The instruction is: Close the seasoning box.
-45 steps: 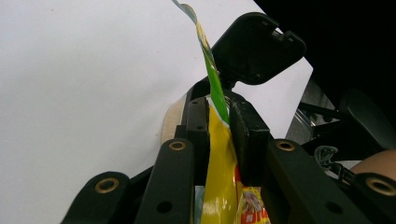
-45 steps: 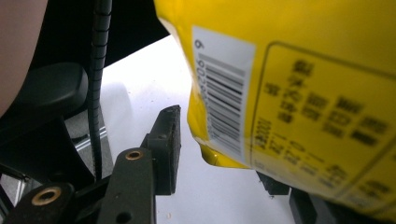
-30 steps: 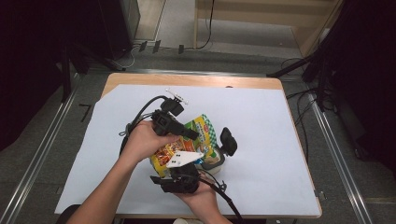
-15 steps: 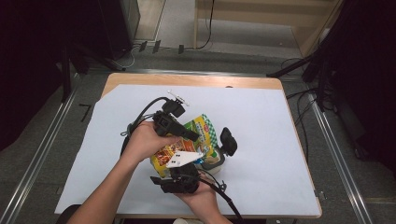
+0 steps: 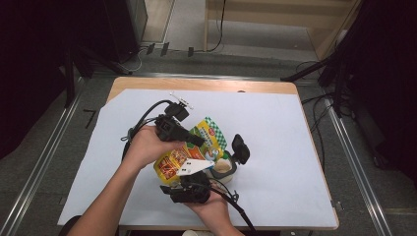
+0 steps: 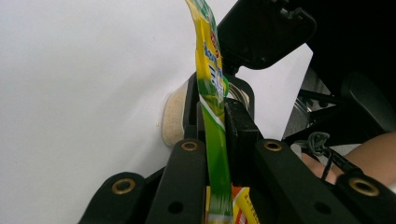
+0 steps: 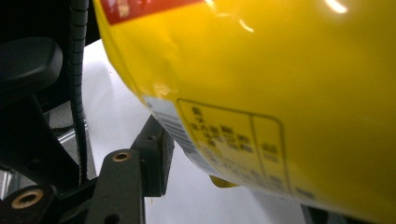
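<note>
Now left gripper (image 6: 212, 140) is clamped on the edge of the snack pouch (image 5: 189, 150), tilted above the small cup (image 5: 223, 167). Right gripper (image 5: 189, 189) jaws have just been opening, apparently releasing the pouch bottom. Pouring step probably; next, tip steadily over the cup.

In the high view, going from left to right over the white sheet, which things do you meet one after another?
Left hand → yellow and green foil snack pouch → small clear cup of pale powder → black flip lid.
</note>
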A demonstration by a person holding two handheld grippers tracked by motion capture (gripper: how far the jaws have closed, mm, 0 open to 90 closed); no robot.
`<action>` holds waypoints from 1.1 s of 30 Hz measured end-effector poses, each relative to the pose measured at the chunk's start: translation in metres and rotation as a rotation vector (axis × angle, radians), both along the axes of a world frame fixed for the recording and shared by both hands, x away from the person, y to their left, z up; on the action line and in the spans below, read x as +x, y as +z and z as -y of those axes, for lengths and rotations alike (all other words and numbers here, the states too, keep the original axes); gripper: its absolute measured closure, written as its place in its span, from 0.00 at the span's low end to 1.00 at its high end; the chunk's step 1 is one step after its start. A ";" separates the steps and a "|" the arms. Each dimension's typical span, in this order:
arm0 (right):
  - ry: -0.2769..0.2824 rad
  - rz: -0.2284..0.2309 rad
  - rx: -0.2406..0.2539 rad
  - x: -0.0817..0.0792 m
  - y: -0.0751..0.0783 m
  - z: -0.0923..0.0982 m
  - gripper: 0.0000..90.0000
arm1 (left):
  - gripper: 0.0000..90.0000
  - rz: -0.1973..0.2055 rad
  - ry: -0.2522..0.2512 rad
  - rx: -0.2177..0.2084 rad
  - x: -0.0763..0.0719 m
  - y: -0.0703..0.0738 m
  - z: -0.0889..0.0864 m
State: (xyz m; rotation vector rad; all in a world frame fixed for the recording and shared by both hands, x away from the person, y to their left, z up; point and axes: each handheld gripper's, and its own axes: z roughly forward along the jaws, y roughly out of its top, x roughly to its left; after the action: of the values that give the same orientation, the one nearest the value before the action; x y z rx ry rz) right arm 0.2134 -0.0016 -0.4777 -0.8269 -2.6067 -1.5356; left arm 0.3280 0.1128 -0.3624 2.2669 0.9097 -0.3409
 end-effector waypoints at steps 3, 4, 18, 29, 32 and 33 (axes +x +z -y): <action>-0.011 -0.003 -0.003 0.001 0.000 0.001 0.56 | 0.97 0.004 0.001 -0.007 0.000 0.001 -0.002; -0.010 -0.006 -0.002 0.002 0.000 0.001 0.56 | 0.97 0.006 -0.002 -0.010 0.000 0.001 -0.002; -0.017 0.011 0.008 0.001 0.003 0.003 0.56 | 0.96 0.011 -0.020 -0.061 0.005 0.002 -0.010; -0.043 0.016 0.011 0.005 0.004 0.007 0.55 | 1.00 -0.010 -0.061 -0.137 0.006 0.008 -0.025; -0.048 0.024 0.013 0.006 0.006 0.009 0.55 | 1.00 -0.007 -0.061 -0.146 0.005 0.009 -0.029; -0.051 0.025 0.016 0.006 0.006 0.010 0.55 | 1.00 -0.008 -0.069 -0.147 0.005 0.009 -0.030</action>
State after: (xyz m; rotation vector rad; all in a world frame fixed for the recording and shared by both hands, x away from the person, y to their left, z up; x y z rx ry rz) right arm 0.2198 -0.0112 -0.4714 -0.8861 -2.6061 -1.5877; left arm 0.3330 0.1432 -0.3529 2.1663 0.7850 -0.4340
